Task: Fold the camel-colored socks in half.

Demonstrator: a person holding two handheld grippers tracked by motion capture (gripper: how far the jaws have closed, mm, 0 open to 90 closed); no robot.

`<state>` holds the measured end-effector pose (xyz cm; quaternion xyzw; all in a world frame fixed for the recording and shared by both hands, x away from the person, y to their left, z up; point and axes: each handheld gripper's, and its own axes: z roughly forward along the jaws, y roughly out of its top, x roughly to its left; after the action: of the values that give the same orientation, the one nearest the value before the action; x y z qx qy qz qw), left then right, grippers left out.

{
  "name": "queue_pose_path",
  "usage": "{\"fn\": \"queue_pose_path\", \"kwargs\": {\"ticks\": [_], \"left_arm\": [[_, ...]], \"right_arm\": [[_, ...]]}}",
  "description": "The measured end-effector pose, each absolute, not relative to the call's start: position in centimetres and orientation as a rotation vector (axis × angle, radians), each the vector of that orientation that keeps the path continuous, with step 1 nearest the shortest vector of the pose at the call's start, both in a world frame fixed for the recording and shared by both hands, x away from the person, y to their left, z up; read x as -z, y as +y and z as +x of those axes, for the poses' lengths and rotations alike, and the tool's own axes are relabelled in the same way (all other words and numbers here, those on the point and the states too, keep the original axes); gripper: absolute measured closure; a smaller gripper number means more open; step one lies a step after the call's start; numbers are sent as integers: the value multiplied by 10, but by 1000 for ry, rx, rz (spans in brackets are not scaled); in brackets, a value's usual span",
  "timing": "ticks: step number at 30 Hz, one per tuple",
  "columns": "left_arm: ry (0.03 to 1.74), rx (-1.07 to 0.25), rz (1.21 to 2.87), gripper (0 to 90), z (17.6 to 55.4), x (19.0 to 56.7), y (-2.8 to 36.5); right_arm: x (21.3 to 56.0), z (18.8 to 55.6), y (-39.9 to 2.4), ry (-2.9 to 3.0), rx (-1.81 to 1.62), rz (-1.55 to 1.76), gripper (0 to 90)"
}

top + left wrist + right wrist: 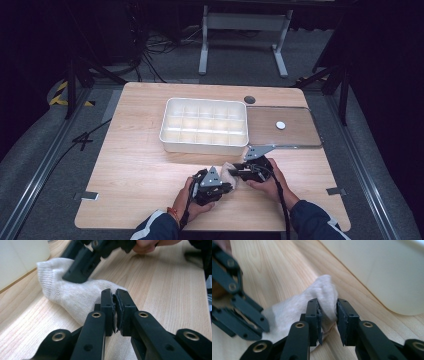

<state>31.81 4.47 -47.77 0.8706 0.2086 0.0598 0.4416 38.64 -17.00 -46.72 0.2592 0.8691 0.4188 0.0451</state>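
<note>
A small white sock (229, 172) lies bunched on the wooden table (145, 175) between my two grippers. In the left gripper view, my left gripper (115, 293) is shut with the near edge of the sock (75, 295) pinched at its tips. The right gripper (80, 267) presses on the sock's far part there. In the right gripper view, my right gripper (327, 306) has a raised fold of the sock (324, 290) squeezed between its pads, and the left gripper (239, 315) shows blurred at the left. From above, the left gripper (227, 186) and right gripper (236, 173) point at each other.
A white compartment box (165, 135) stands just beyond the grippers, its wall close to the sock (387, 272). To its right lies a flat brown-tinted lid (300, 135) with a small white disc (280, 125) on it. A dark round hole (250, 99) is in the table's far edge.
</note>
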Motion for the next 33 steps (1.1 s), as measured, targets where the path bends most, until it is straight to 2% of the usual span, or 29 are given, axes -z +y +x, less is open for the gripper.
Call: {"fn": "queue_pose_path", "kwargs": {"ticks": [11, 19, 23, 28, 33], "left_arm": [[483, -175, 2178, 858, 315, 479, 42], [500, -164, 2174, 867, 317, 479, 42], [491, -166, 2185, 867, 316, 479, 42], [492, -158, 2183, 866, 317, 479, 42], [503, -145, 2175, 867, 318, 480, 42]], "right_arm": [[458, 380, -163, 2620, -1336, 755, 565], [471, 391, -159, 2698, -1318, 801, 546], [461, 387, -158, 2683, -1264, 763, 519], [450, 384, -158, 2627, -1354, 749, 491], [463, 388, -151, 2700, -1333, 790, 495]]}}
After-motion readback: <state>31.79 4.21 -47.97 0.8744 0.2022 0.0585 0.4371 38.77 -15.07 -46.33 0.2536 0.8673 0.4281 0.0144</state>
